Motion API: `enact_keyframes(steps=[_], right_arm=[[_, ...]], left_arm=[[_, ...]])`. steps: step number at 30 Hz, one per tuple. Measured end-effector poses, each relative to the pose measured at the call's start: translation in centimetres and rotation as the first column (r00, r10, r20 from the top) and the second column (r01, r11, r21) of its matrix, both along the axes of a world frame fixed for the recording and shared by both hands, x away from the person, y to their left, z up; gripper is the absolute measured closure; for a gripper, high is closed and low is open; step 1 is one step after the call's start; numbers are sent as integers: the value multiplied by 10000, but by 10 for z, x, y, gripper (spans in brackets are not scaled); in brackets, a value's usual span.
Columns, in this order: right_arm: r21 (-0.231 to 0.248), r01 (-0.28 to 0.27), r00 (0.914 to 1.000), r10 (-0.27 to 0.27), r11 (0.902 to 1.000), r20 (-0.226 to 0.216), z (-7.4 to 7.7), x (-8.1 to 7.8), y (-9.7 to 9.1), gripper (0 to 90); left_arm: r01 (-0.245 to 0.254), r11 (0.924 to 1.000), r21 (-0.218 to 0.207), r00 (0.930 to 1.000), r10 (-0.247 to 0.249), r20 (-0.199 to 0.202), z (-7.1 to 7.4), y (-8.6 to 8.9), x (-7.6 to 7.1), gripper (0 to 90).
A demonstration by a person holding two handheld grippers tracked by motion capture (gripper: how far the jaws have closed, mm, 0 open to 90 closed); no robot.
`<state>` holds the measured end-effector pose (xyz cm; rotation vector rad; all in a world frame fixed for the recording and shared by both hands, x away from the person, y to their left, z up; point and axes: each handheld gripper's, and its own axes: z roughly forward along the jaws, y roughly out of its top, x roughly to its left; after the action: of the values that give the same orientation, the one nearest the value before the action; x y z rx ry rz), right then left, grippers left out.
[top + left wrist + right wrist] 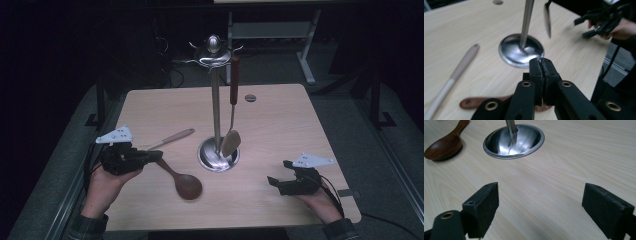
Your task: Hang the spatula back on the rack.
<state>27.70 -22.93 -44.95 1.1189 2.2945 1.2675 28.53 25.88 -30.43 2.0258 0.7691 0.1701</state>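
We see the dark brown wooden spoon (181,178) lying flat on the pale wood-grain tabletop (280,120), its bowl at about 7 o'clock from the round, polished steel base (218,157) of the utensil stand. Its handle runs toward 10 o'clock and ends under the left gripper (156,155). In the left gripper view, the left gripper (541,62) has its jaws pressed together, and we see nothing between the pads; the brown handle (474,102) lies on the table beneath them.

At 11 o'clock from the spoon lies a light beige spatula with a pale handle (171,139), just beside it but apart. The stand's steel pole (216,107) rises upright to a hooked crown with a knob (214,47), from which a steel turner with a reddish-brown handle (232,107) hangs, its blade near the base.

At 4 o'clock from the base, the right gripper (278,174) is held in the person's hand, jaws spread wide over bare table in the right gripper view (540,207).

A small round grommet (250,98) sits near the table's far edge. Beyond the table, the room is dim: grey floor (345,125), a white table frame (305,50) and dark cables.
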Motion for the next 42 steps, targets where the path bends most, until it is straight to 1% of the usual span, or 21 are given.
enact_keyframes(steps=[2, 3, 4, 5, 6, 7, 9, 13, 14, 17, 20, 22, 25, 29, 30, 33, 36, 39, 40, 42], right_arm=[[11, -42, 9999, 42, 10000, -155, -1, -1, 2, 136], [-56, -89, 9999, 89, 9999, -146, -2, -1, 3, 136], [-85, -145, 9998, 144, 9999, -121, -2, -1, 3, 136], [-147, -178, 9998, 177, 9997, -64, -3, 0, 4, 136], [-151, -180, 9998, 178, 9997, -103, -3, 0, 5, 136], [-178, -197, 9997, 195, 9996, -127, -3, -1, 5, 136], [-203, -160, 9997, 155, 9997, -211, -4, -1, 6, 136], [-238, -216, 9997, 213, 9995, -105, -5, 0, 7, 136], [-259, -225, 9997, 222, 9994, -114, -5, 0, 7, 136], [-333, -191, 9997, 185, 9993, -189, -6, -1, 9, 134], [-396, -216, 9997, 211, 9990, -114, -7, 0, 8, 133], [-406, -224, 9996, 217, 9989, -177, -8, 0, 9, 133], [-459, -197, 9996, 189, 9988, -199, -8, 0, 9, 134], [-556, -223, 9996, 214, 9982, -177, -9, 0, 11, 134], [-548, -209, 9995, 196, 9983, -235, -9, 0, 11, 133], [-553, -218, 9995, 206, 9982, -222, -9, 0, 11, 134], [-603, -226, 9996, 214, 9979, -202, -10, 0, 11, 134], [-615, -223, 9996, 212, 9979, -188, -10, 0, 12, 133], [-621, -228, 9996, 218, 9978, -169, -10, 0, 12, 134], [-638, -224, 9997, 216, 9977, -140, -10, 1, 12, 133]], left_arm=[[173, 9999, 3, 9997, -173, 176, 12, -4, 3, 895], [185, 9998, -54, 9995, -184, 250, 17, -6, 3, 895], [308, 9995, 5, 9988, -308, 379, 25, -8, 5, 896], [351, 9994, -30, 9983, -349, 463, 31, -10, 7, 896], [430, 9991, -2, 9976, -430, 552, 37, -11, 9, 896], [483, 9988, -22, 9972, -481, 581, 42, -13, 10, 897], [568, 9984, 66, 9962, -571, 652, 56, -17, 15, 897], [725, 9974, -17, 9944, -721, 773, 79, -24, 23, 897], [795, 9968, -32, 9935, -789, 823, 87, -26, 26, 897], [850, 9964, 8, 9920, -847, 932, 102, -32, 32, 897], [1058, 9944, 67, 9890, -1059, 1029, 117, -39, 37, 897], [1189, 9928, 115, 9862, -1194, 1150, 127, -45, 41, 897], [1292, 9915, 124, 9836, -1297, 1250, 140, -51, 48, 897], [1446, 9895, -13, 9801, -1431, 1377, 155, -55, 57, 897], [1441, 9896, -4, 9795, -1426, 1422, 158, -56, 59, 898], [1523, 9883, -62, 9767, -1496, 1537, 167, -58, 64, 898], [1557, 9878, -34, 9748, -1531, 1625, 174, -62, 70, 897], [1547, 9880, -7, 9753, -1526, 1597, 178, -67, 76, 897], [1536, 9881, 65, 9748, -1526, 1625, 179, -68, 78, 898], [1499, 9887, 77, 9743, -1490, 1690, 181, -70, 81, 897]])
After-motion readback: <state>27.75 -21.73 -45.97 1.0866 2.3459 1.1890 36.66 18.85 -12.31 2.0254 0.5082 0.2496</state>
